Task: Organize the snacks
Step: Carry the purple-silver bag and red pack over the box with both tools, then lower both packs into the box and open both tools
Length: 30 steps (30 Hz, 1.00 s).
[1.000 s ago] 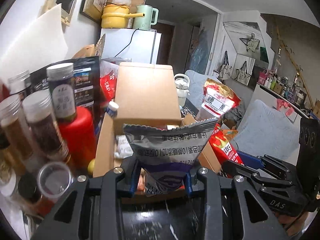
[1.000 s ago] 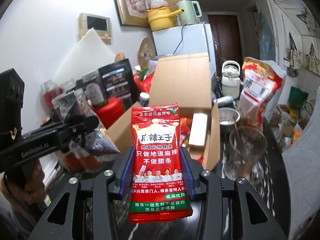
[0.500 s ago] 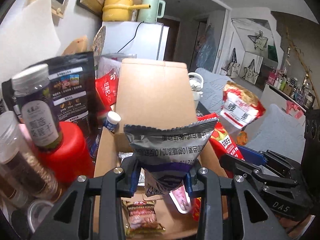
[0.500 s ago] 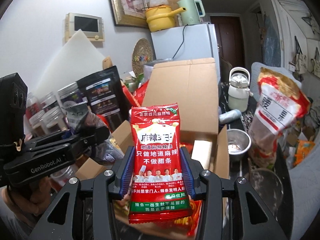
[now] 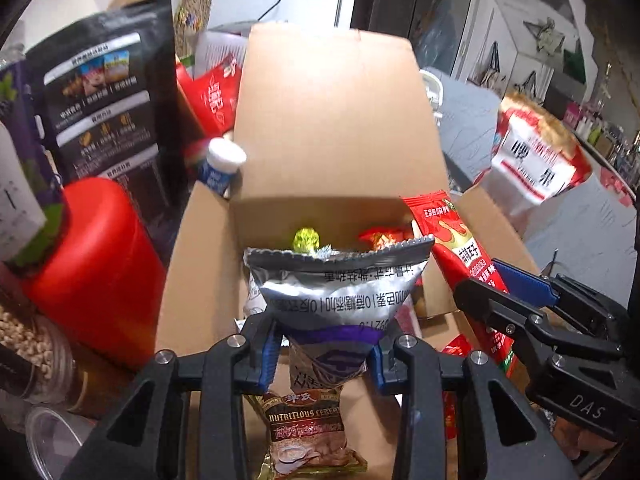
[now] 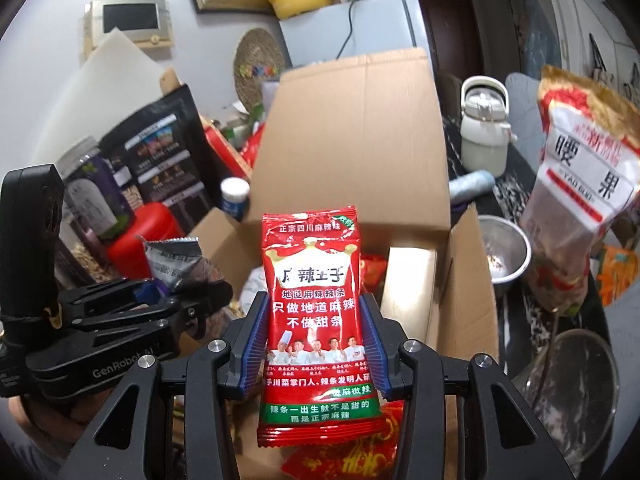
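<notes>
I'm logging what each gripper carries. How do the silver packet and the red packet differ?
The silver packet is crumpled and pinched narrow at its waist; the red packet is flat and smooth. The silver packet's print reads upside down in its gripper's camera; the red packet's reads upright. The silver packet sits in the left gripper, the red packet in the right gripper. Both are sealed and held over the open box.

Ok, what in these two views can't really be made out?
- Cardboard box floor: both views, covered by the held silver packet, the red packet and the tool fingers.
- Cereal packet: left wrist view, top hidden behind the silver packet.
- Plastic cup: left wrist view, cut off by the edge.
</notes>
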Tool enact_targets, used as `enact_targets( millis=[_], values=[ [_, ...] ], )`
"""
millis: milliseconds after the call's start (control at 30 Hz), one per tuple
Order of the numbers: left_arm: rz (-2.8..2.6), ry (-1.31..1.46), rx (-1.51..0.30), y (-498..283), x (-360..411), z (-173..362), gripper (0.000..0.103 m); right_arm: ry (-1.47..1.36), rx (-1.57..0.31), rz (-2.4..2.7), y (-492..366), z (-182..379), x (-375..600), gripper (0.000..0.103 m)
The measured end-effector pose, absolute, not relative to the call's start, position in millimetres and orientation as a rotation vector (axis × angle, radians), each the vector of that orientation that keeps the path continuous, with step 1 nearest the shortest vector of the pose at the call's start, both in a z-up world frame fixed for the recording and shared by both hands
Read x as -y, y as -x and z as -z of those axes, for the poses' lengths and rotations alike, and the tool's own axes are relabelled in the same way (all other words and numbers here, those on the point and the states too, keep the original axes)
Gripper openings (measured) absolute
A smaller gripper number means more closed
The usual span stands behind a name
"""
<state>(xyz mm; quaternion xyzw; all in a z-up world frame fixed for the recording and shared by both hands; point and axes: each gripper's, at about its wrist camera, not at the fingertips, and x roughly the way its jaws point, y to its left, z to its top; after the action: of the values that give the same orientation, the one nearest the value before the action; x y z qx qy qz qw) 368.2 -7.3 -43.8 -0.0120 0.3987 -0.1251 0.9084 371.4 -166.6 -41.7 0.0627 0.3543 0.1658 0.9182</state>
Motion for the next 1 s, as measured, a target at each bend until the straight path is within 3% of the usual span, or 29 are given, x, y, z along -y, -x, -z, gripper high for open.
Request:
enact_targets(
  millis=[467, 833, 1000],
  values=[
    [0.210, -0.037, -0.934, -386.0, 15.1, 79.0, 0.035, -0.101, -0.907, -0.308, -392.8, 81.3, 159.5, 0.047],
    [0.197, -0.067, -0.973, -389.6, 22.6, 80.9, 0.035, -0.037, -0.939, -0.289, -389.6, 81.5, 152.7, 0.050],
    [0.171, -0.076, -0.963, -389.3, 23.7, 74.3, 0.039, -0.017, -0.912, -0.269, -384.8, 74.4, 152.6, 0.060]
  ],
)
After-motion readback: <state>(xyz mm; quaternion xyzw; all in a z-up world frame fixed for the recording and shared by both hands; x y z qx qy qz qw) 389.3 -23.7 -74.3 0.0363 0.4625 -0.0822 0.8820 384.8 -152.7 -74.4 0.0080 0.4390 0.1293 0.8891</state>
